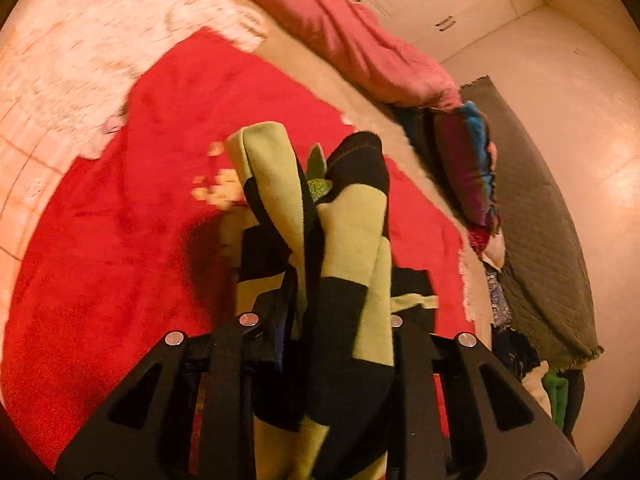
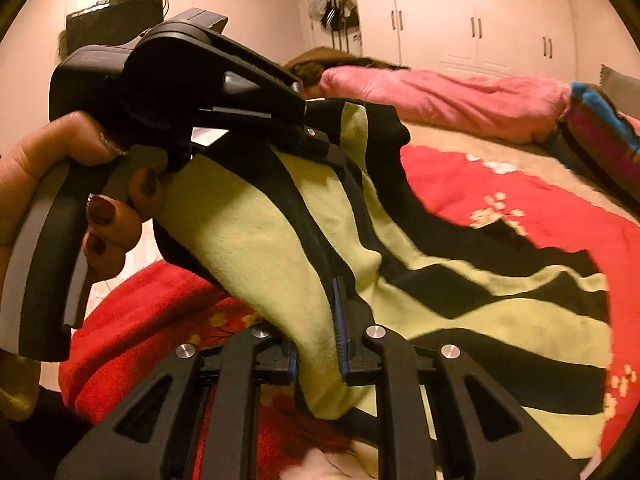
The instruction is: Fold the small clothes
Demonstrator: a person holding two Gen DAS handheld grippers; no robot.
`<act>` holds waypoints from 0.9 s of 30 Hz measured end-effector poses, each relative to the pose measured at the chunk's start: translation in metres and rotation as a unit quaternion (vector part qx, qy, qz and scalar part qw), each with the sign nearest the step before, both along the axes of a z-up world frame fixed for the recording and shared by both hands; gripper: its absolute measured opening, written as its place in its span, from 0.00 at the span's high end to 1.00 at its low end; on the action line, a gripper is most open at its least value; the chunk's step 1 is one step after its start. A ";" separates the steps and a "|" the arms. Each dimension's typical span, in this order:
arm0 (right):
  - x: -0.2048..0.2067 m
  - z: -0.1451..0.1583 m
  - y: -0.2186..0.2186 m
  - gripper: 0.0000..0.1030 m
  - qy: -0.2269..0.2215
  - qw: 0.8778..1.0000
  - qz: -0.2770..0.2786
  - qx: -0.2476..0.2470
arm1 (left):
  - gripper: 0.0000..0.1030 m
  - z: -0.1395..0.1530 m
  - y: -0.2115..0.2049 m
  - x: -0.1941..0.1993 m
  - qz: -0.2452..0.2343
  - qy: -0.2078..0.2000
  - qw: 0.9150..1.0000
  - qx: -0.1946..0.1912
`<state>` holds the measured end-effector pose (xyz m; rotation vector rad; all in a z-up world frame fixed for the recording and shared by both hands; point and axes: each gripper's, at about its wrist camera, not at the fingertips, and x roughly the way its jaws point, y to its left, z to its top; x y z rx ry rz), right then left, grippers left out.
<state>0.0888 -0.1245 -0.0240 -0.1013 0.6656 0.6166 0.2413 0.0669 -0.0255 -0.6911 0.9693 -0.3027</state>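
We see a bed (image 2: pixel 452 136) with a beige cover bearing everything. A red blanket (image 1: pixel 120 240) lies spread across its near part. A pink quilt (image 2: pixel 440 100) lies along the far edge, a multicoloured striped bundle (image 1: pixel 468 160) at the right edge. The black-and-green garment (image 2: pixel 500 312) partly rests on the red blanket.

hidden: left gripper (image 1: pixel 316 320) fingertips under garment (image 1: pixel 352 240) | blurred: blanket (image 1: pixel 120 240)

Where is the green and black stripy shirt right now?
Both wrist views show the striped garment pinched by the left gripper and the right gripper, lifted partly off the red blanket on the bed.
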 end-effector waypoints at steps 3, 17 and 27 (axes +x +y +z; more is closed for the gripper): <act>-0.006 0.011 -0.024 0.90 -0.007 1.000 -0.017 0.010 | 0.84 0.019 -0.030 0.000 -0.016 -0.014 1.000 0.015; -0.032 -0.013 -0.129 0.82 0.047 0.995 -0.087 0.011 | 0.65 0.022 -0.168 -0.029 -0.115 -0.028 0.991 0.065; -0.033 -0.036 -0.165 0.78 0.119 0.983 -0.132 0.050 | 0.16 0.027 -0.171 -0.044 -0.115 -0.035 0.991 0.060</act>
